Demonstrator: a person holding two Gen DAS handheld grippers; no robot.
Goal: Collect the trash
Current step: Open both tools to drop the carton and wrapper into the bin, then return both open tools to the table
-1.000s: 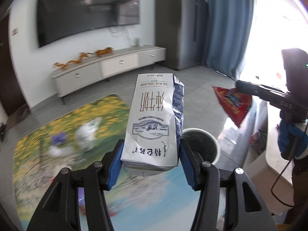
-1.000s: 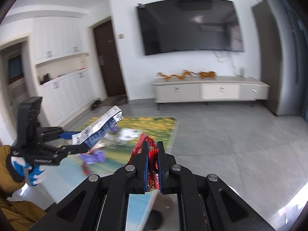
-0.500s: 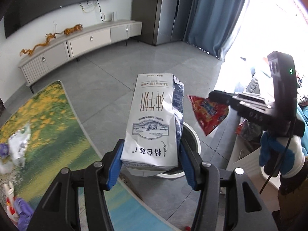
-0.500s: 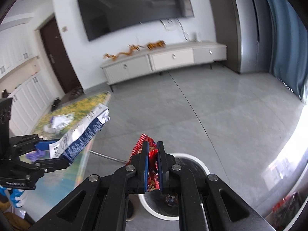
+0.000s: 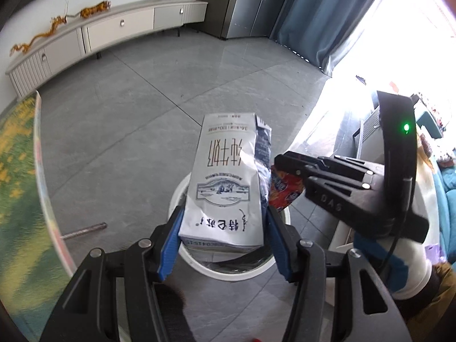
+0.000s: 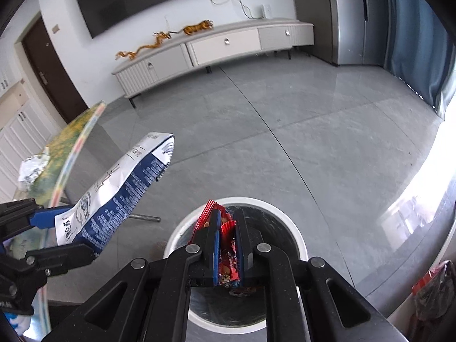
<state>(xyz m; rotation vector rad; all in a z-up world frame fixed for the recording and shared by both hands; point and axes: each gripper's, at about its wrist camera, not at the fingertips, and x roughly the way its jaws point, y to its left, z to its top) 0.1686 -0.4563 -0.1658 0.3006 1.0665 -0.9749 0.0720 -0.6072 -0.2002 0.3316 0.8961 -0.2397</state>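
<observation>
My left gripper (image 5: 223,228) is shut on a white and blue milk carton (image 5: 225,182), held upright over a round white trash bin (image 5: 228,273) on the grey floor. The right gripper (image 6: 228,222) hangs right over the same bin (image 6: 296,236). Its jaws are opening, and a red snack wrapper (image 6: 228,265) still stands between the pads. In the left wrist view the right gripper (image 5: 280,161) comes in from the right, the wrapper (image 5: 285,191) dangling beside the carton. In the right wrist view the carton (image 6: 114,196) and left gripper (image 6: 48,233) sit to the left.
A table with a printed yellow-green cloth (image 5: 17,171) borders the bin on the left, with crumpled white trash (image 6: 31,168) on it. A low TV cabinet (image 6: 228,45) lines the far wall. Blue curtains (image 5: 327,14) hang at the right. A red bag (image 6: 433,285) lies at the right edge.
Both grippers have swung away from the table and dropped to the white bin, tilting downward. The carton and wrapper came along. The right jaws now stand slightly further apart.
</observation>
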